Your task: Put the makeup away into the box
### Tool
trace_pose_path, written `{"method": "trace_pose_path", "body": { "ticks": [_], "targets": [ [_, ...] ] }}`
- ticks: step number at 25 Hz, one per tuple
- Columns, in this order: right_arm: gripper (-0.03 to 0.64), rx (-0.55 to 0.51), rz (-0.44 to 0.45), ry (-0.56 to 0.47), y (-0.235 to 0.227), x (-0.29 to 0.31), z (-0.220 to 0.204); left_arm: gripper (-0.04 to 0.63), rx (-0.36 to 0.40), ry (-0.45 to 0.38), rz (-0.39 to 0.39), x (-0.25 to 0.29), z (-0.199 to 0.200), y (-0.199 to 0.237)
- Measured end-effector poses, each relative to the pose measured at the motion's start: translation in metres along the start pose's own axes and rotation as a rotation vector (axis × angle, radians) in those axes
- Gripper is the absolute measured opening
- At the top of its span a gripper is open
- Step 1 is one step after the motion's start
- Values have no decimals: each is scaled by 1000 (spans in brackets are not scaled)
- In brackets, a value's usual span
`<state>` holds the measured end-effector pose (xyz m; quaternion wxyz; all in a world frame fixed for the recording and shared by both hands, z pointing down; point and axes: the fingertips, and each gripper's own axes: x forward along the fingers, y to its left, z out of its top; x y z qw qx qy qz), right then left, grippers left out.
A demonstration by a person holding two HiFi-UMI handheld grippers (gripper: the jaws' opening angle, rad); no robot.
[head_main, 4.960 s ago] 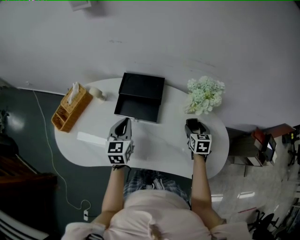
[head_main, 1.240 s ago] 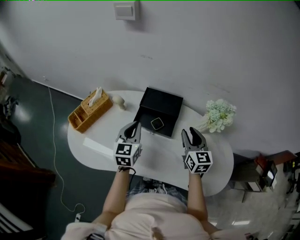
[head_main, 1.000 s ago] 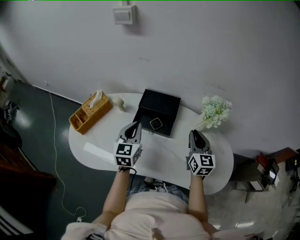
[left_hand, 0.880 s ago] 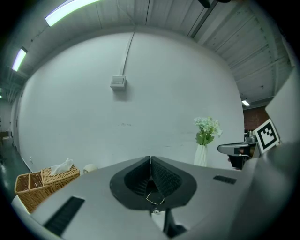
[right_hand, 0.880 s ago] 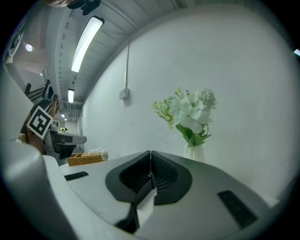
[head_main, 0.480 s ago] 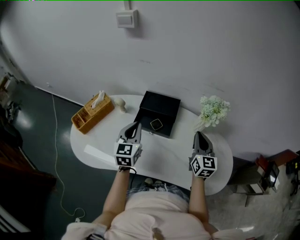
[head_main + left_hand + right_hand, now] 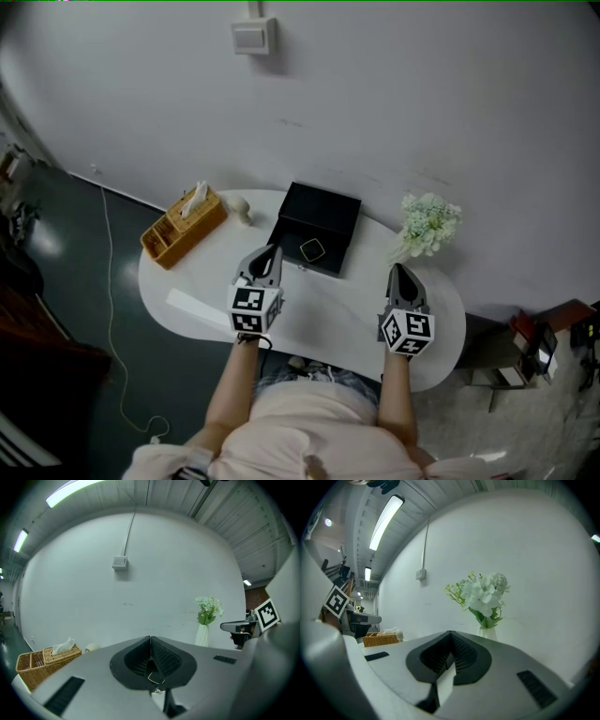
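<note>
Left hand-held gripper (image 7: pixel 270 253): jaws together, empty, points toward box (image 7: pixel 323 211). Right hand-held gripper (image 7: pixel 401 274): jaws together, empty, hovers above desk (image 7: pixel 323 314).

The basket (image 7: pixel 183 232) is woven wicker, the table (image 7: pixel 319 307) smooth, the box (image 7: pixel 328 211) matt.

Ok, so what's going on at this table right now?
A person sits at a white oval table with a two-jaw gripper in each hand. Both the left gripper and the right gripper are shut and hold nothing. The open black box stands at the table's far edge, with a small square gold-rimmed compact lying inside it. The left gripper points at the box; the right one sits off to the side.
</note>
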<state>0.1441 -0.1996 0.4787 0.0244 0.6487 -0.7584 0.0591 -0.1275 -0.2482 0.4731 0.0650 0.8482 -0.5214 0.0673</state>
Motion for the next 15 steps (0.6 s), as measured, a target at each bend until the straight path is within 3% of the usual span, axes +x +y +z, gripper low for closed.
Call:
{"method": "trace_pose_path", "body": {
  "ticks": [15],
  "targets": [
    [14, 1, 5, 16, 5, 6, -2, 26, -6, 18, -7, 6, -5, 5]
  ]
}}
